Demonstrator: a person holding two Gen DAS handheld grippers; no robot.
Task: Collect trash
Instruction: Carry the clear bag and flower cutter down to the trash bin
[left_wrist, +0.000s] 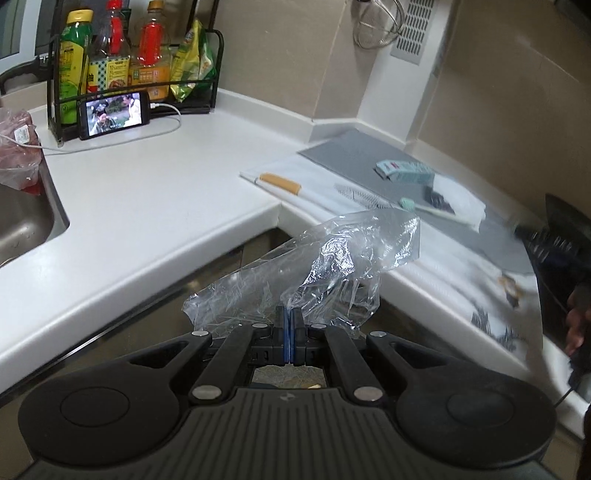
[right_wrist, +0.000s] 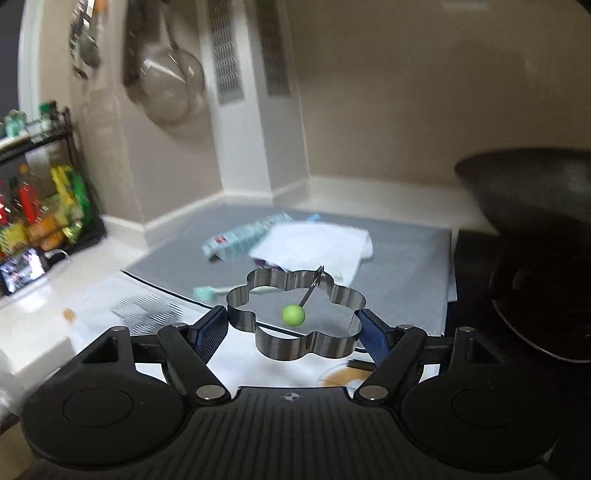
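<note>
A: Task item, the clear plastic bag (left_wrist: 314, 266): crumpled, pinched at one fold by the left hand-held gripper (left_wrist: 289, 321), whose jaws are pressed together on the film. It hangs in the air off the near edge of the white desk (left_wrist: 147, 206), over the gap at the inner corner.

B: The right hand-held gripper (right_wrist: 293, 325)?

A: Its jaws pinch a flower-shaped metal ring (right_wrist: 295, 314) from both sides, one pad on each outer wall. A green ball handle (right_wrist: 293, 315) stands inside the ring. It is held above the patterned cloth (right_wrist: 140, 314), near the grey mat (right_wrist: 406, 266).

B: Risks, judged from here?

A: The bag grip takes only a thin fold, so the slick film could slide out during a swing. The ring is a smooth, curved metal wall, so it could twist or pop free. Left-wrist view is blurred at right, where the black wok (right_wrist: 524, 184) sits close, so a knock is possible.

B: More trash?

A: Probably the teal carton (left_wrist: 404, 171), far on the mat.
</note>
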